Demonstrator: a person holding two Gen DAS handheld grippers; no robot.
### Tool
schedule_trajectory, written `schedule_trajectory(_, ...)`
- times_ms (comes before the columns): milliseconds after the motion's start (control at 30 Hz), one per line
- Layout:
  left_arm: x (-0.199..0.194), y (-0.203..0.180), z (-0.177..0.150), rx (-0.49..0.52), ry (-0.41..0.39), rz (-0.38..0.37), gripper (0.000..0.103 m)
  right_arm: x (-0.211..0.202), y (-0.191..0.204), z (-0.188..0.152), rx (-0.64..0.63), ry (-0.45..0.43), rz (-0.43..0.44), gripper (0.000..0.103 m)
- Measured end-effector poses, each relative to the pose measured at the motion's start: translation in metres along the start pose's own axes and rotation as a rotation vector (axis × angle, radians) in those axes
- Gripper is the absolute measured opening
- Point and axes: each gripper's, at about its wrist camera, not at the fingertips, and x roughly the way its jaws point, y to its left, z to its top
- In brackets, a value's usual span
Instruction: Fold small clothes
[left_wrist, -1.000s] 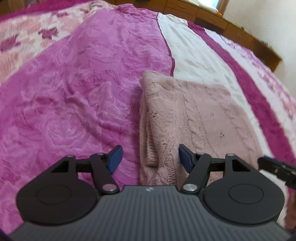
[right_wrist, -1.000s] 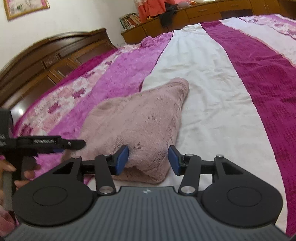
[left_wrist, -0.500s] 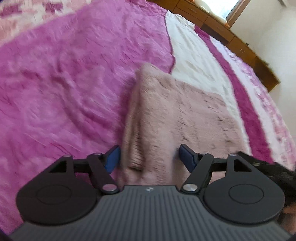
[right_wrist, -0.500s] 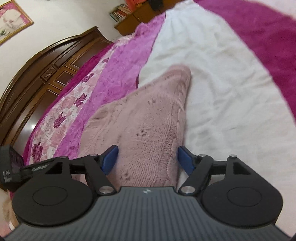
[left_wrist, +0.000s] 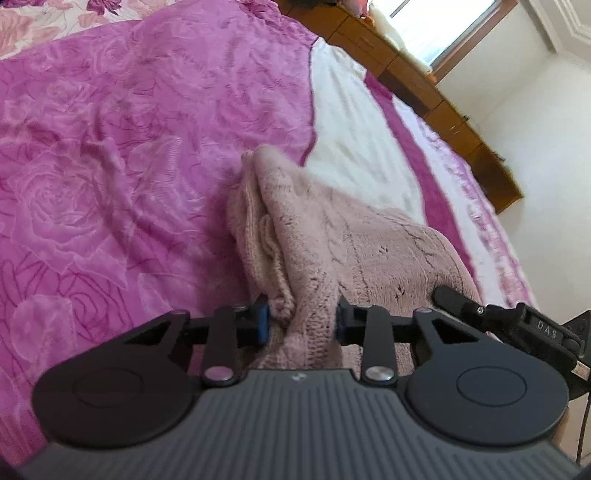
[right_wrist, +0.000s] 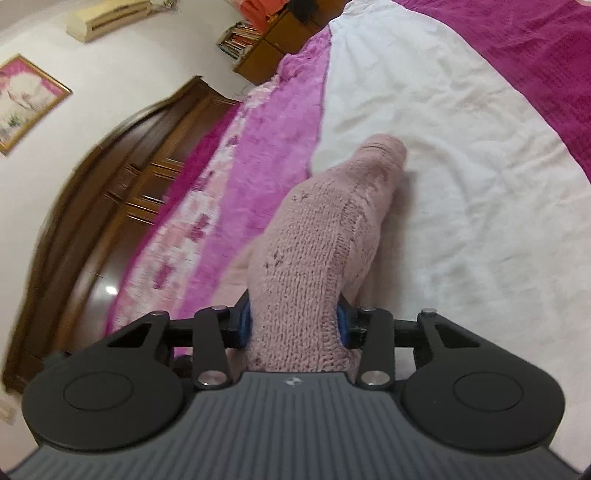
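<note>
A pale pink knitted garment (left_wrist: 332, 240) lies folded on the bed, its near edge raised and its far end (right_wrist: 380, 151) resting on the white stripe of the bedspread. My left gripper (left_wrist: 301, 325) is shut on the near left corner, and bunched knit fills the space between its blue pads (left_wrist: 263, 324). The right gripper (right_wrist: 293, 325) is shut on the near right corner, where the cloth rises in a thick ridge (right_wrist: 314, 243) away from it. In the left wrist view, the right gripper's black finger (left_wrist: 458, 301) pokes in over the cloth.
The bedspread (left_wrist: 110, 166) has magenta rose-patterned, white and dark pink stripes. A dark wooden headboard (right_wrist: 122, 177) stands to the left in the right wrist view. Low wooden cabinets (left_wrist: 424, 85) run along the far side under a window.
Both grippers have moved onto the near edge of the garment, closed on it and lifted it. The cloth now slopes up from the bed into the fingers.
</note>
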Motion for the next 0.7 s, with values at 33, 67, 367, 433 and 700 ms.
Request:
schedule_trajectory(33,-0.003,-0.003,-0.001,-0.006,0.002,-0.012,0.033,-0.006,0.004,0.002,0.007,0.002,0.01,0.046)
schedule_trajectory(67,-0.007,-0.007,-0.002,-0.014,0.007,-0.03,0.033,-0.012,0.008,0.003,0.006,0.003,0.018,0.046)
schedule_trajectory(367,-0.035,-0.054,-0.042,0.014,0.044,-0.106,0.033,-0.099,0.025,-0.012,-0.065,-0.004,-0.006,0.046)
schedule_trajectory(433,-0.04,-0.063,-0.053,0.016,0.054,-0.123,0.033,-0.122,0.02,-0.017,-0.052,-0.015,-0.013,0.046)
schedule_trajectory(700,-0.047,-0.095,-0.102,0.097,0.108,-0.13,0.033,-0.191,-0.017,-0.056,-0.043,-0.039,-0.085,0.046)
